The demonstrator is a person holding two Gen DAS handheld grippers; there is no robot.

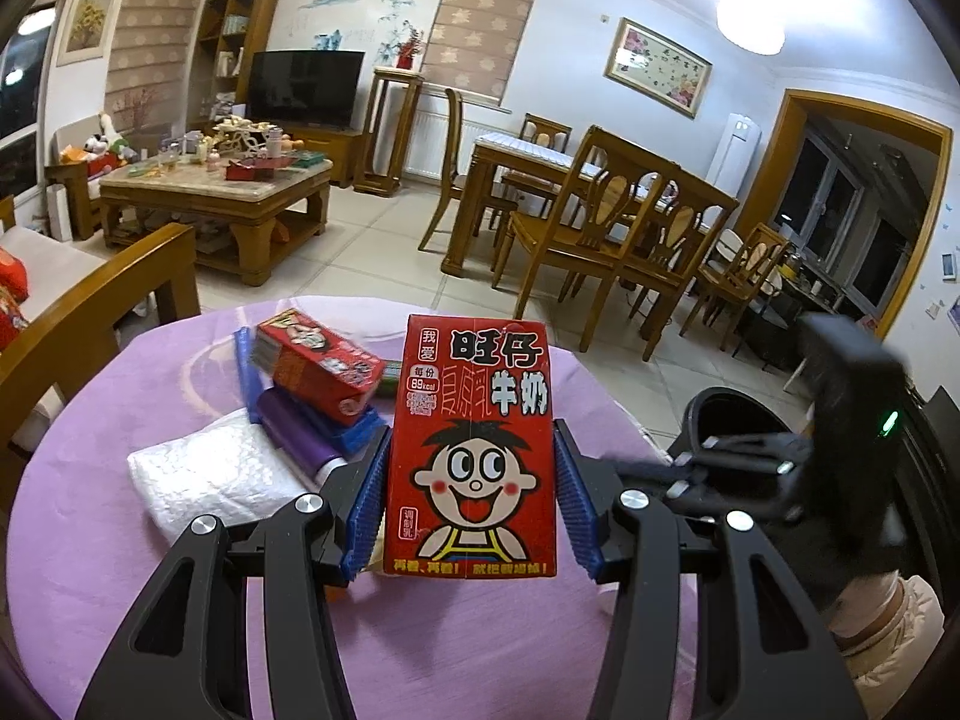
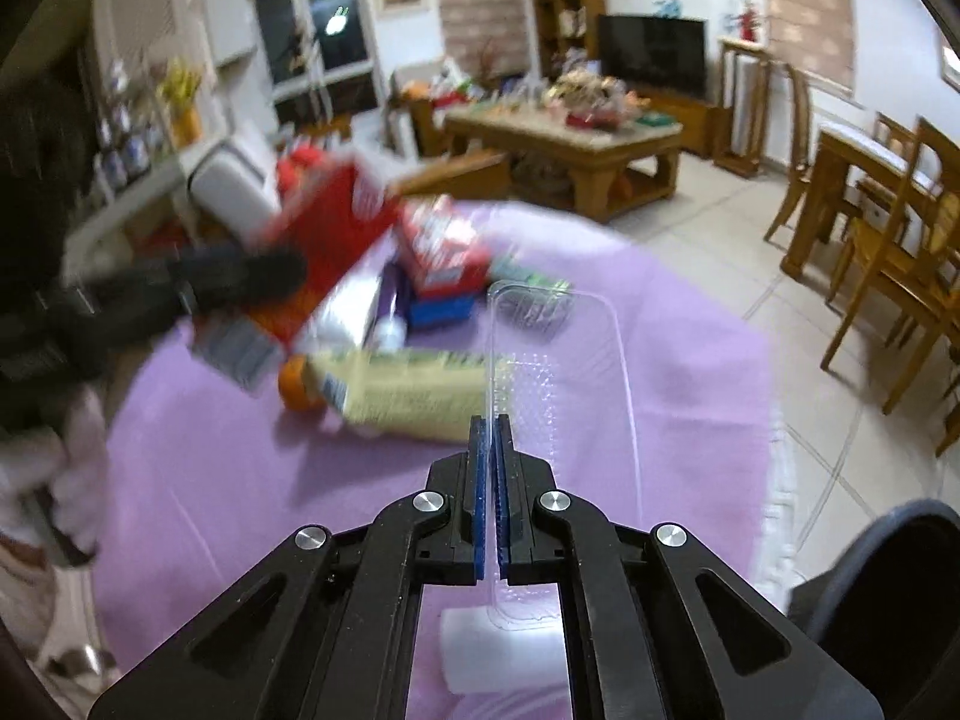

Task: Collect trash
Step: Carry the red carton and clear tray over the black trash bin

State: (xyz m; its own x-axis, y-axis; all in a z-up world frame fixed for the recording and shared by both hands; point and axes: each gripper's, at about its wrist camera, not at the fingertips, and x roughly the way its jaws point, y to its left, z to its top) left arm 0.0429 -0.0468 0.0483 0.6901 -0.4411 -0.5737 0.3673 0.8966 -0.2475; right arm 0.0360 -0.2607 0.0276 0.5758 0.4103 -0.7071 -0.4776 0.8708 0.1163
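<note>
A purple-clothed table [image 1: 120, 510] fills the foreground, where the left gripper [image 1: 471, 486] pinches an upright red milk carton [image 1: 474, 450] between its blue pads. The right gripper [image 2: 493, 450], jaws pressed together, clamps the rim of a clear plastic tray [image 2: 564, 360] above the cloth. Just beyond lie a yellow box [image 2: 408, 390], a second red carton [image 1: 324, 363] atop a blue box [image 1: 354, 438], and white wrap [image 1: 210, 474]. Farther off stand a cluttered coffee table [image 1: 222, 192], dining chairs [image 1: 600, 228] and a television [image 1: 306, 87].
</note>
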